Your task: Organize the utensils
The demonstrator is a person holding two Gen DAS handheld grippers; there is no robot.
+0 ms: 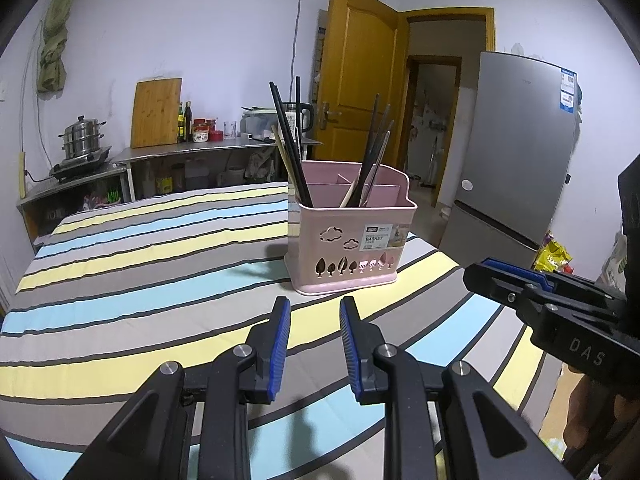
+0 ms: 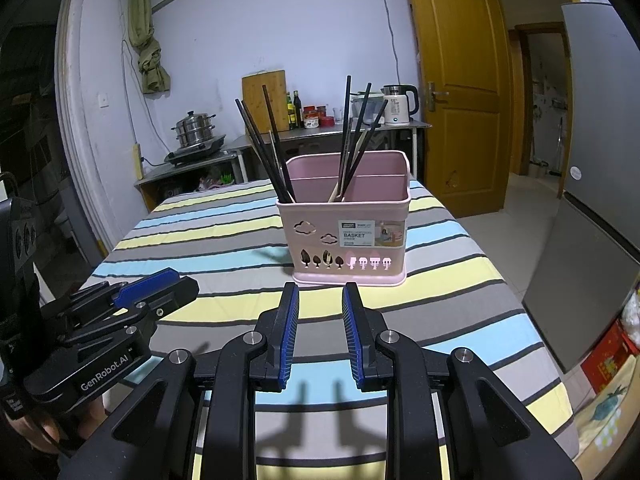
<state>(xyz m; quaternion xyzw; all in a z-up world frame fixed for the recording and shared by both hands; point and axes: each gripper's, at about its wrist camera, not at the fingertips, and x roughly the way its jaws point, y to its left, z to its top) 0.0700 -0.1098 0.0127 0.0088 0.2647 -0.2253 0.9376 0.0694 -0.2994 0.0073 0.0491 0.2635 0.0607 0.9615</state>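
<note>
Left wrist view: the left gripper [image 1: 315,312], black with blue ribbed pads, hangs over a table covered in a striped cloth [image 1: 140,280] of yellow, pale blue and grey bands. Its jaws stand apart with nothing between them. Just beyond the fingertips stands a pink plastic utensil basket [image 1: 348,248] with cloud and tree cut-outs and a white label. Black chopsticks [image 1: 290,148] lean to the left in its front left compartment; more dark and pale chopsticks [image 1: 374,160] lean to the right nearer the middle. The right gripper [image 1: 516,280] shows side-on at the right edge, and this view does not show how far it is open. A grey fridge [image 1: 516,140] stands behind it.

Right wrist view: the right gripper [image 2: 320,304] points at the same basket [image 2: 348,240], jaws parted and empty, fingertips close to the basket's base without touching it. The left gripper [image 2: 160,284] lies side-on at the lower left above the cloth [image 2: 200,240]. Both chopstick bundles [image 2: 264,148] rise from the basket.
</note>
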